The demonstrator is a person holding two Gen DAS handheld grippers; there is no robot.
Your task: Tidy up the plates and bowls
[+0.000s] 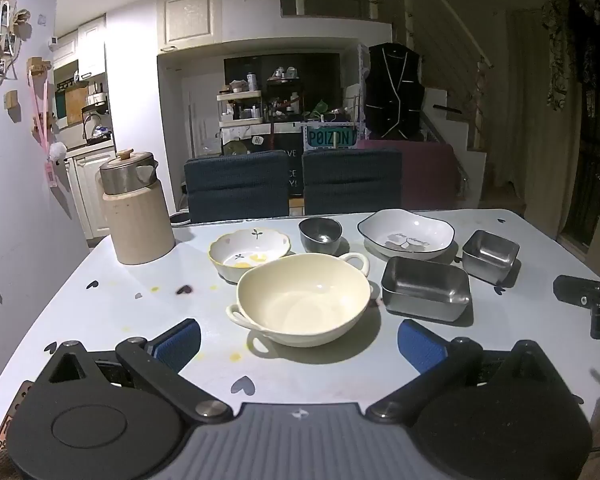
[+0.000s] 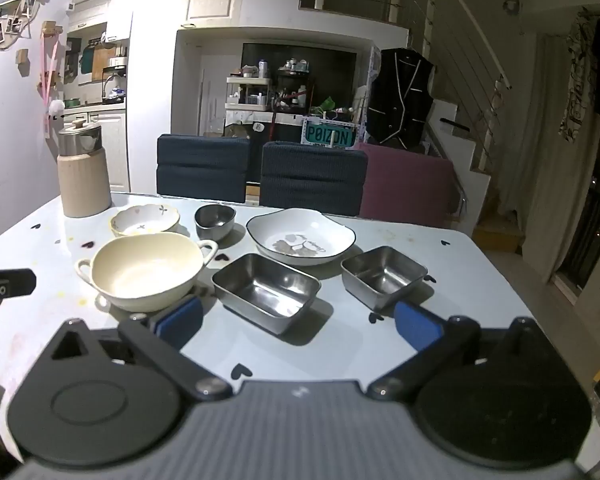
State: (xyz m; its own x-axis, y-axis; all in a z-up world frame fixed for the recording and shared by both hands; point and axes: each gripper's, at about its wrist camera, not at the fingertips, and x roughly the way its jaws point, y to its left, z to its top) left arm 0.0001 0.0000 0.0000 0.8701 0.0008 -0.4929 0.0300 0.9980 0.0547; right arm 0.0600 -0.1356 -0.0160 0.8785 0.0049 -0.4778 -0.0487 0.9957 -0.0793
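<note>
While both tools hang back over the near edge of the pale blue heart-patterned desk [image 1: 100, 312], nothing has been picked up yet, so by my reading this is the opening approach. The left tool [image 1: 298, 340] has its blue pads spread wide and empty, lined up on the cream two-handled ceramic bowl [image 1: 304, 300] just ahead. The right tool [image 2: 298, 320] is equally wide and empty, facing the large rectangular steel tray [image 2: 266, 290], with the smaller square steel tray [image 2: 384, 276] off to its right. Farther back sit the scalloped floral bowl [image 1: 249, 252], the small dark metal bowl [image 1: 321, 234] and the white dark-rimmed dish [image 1: 406, 234] (all standing apart, nothing nested). The beige jug with a steel lid [image 1: 136, 212] stands in the far left corner. Next, I'd judge, a tool must close on one rim and lift it into a larger dish.
</note>
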